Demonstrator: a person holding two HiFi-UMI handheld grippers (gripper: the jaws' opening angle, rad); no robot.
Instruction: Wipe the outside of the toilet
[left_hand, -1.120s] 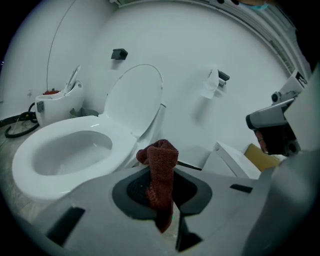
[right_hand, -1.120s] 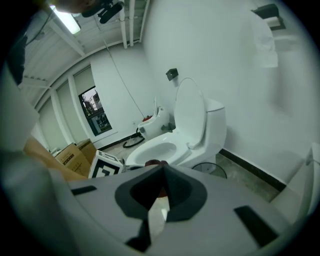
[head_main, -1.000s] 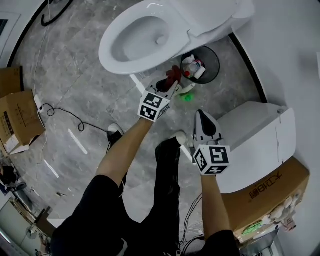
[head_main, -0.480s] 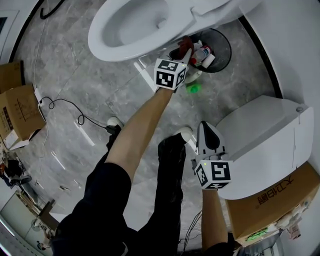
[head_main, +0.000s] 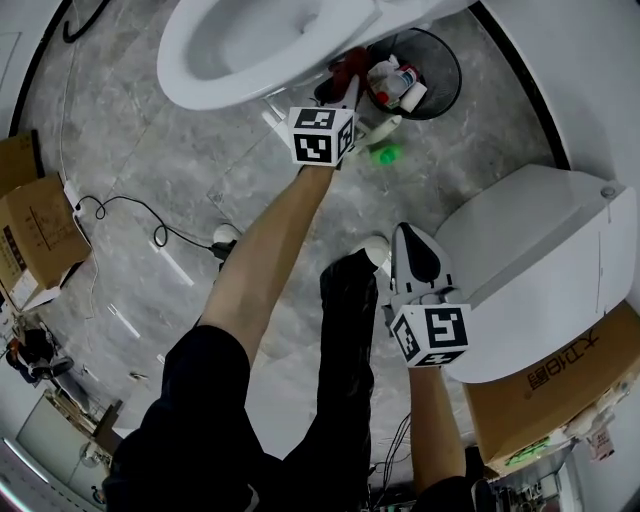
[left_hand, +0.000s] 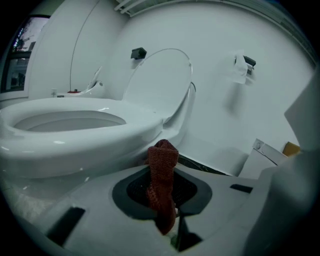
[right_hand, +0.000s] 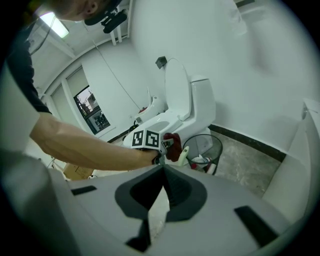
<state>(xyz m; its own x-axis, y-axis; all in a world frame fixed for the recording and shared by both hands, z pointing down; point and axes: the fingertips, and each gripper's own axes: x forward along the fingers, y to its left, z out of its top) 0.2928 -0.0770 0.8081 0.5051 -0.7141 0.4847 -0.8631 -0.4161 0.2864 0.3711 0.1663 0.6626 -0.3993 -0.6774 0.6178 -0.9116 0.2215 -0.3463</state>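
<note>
White ceramic toilet (head_main: 230, 60): top of head view, lid raised. Judgement: press flat on the bowl's outer curve and sweep in long strokes, clear of the black wire-mesh waste bin (head_main: 455, 85) just beside it, which holds bottles and crumpled rubbish. Left gripper (left_hand: 170, 225) clamps dark-red knitted cloth (left_hand: 162, 165) near the bowl's underside. Right gripper (right_hand: 161, 200): jaws together, empty.

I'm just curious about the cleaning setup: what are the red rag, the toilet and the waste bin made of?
Red rag: coarse knitted or woven fabric, matte, its open weave visible.
Toilet: probably glazed ceramic, white and glossy, with bright highlights on the rim.
Waste bin: seemingly black wire mesh; you can see through its wall.
</note>
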